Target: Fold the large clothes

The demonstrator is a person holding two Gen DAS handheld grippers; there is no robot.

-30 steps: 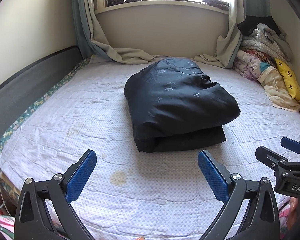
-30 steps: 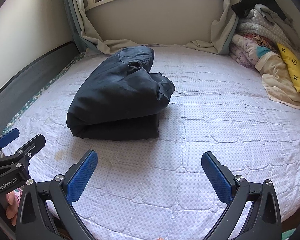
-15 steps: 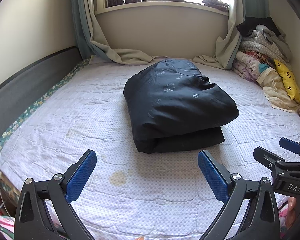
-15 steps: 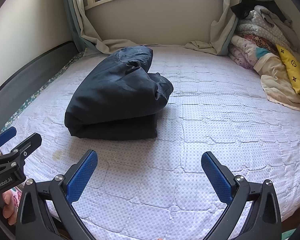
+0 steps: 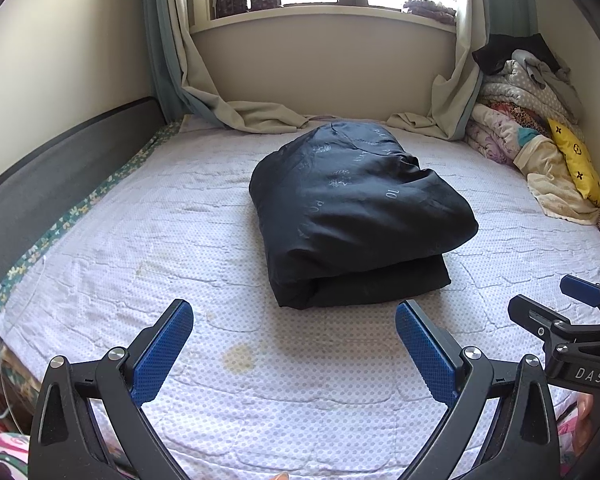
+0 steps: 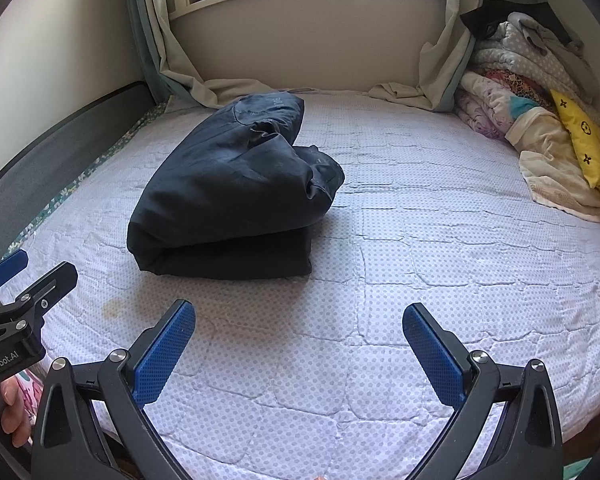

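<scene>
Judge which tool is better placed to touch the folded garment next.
Left, probably: the garment lies straight ahead of the left tool; from the right tool it lies off to the left. Both are open.

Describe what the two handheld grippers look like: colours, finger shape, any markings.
Both look the same in build. The left gripper and right gripper have black angular frames with silver pivot bolts and two splayed fingers faced with blue textured pads. In each other's views, their bodies show white lettering: "DAS" on the right one, "GenRobot.AI" on the left. No cables are visible.
</scene>
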